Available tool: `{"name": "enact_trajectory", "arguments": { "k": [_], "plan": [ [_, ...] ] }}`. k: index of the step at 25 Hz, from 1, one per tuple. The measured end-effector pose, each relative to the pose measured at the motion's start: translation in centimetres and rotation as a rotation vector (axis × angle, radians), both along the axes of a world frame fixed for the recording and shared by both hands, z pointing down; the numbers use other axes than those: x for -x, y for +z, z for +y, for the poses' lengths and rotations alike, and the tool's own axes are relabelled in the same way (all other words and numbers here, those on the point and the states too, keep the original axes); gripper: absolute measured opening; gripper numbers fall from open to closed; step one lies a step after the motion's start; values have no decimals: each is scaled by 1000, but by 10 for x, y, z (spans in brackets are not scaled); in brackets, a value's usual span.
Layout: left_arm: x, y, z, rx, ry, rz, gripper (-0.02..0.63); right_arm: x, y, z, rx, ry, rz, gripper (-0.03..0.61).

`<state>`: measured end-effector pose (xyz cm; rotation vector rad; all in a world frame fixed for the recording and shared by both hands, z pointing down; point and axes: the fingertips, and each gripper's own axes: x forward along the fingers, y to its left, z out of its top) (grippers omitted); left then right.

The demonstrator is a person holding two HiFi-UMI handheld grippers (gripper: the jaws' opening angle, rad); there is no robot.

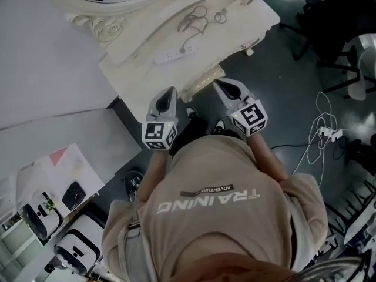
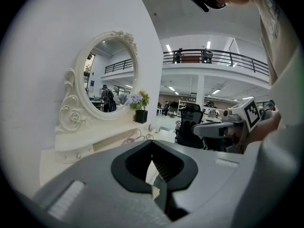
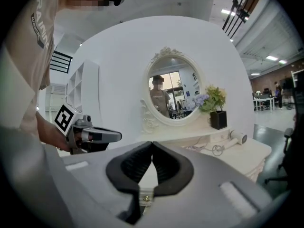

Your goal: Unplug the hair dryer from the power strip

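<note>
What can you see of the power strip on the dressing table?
The power strip is a slim white bar, plastic by its look, lying flat on the cream dressing table. Small dark socket holes mark its top. A plug sits near one end, its thin cord looping away across the tabletop. Nothing else rests on it.
</note>
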<state>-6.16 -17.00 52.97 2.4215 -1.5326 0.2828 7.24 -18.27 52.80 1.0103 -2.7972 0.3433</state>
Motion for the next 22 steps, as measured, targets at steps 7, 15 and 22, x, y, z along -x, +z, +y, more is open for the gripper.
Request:
{"name": "enact_trajectory", "arguments": {
  "k": [7,15,22],
  "plan": [
    [38,-4,-48,-38,86,9,2,48,-26,-49,-54,39,43,5],
    [52,24,-77,20,210,32,3,85,-12,-75,-5,71,97,5],
    [59,29,-104,48,172,70,2,97,-2,-105,27,13,127,5]
  ]
}}
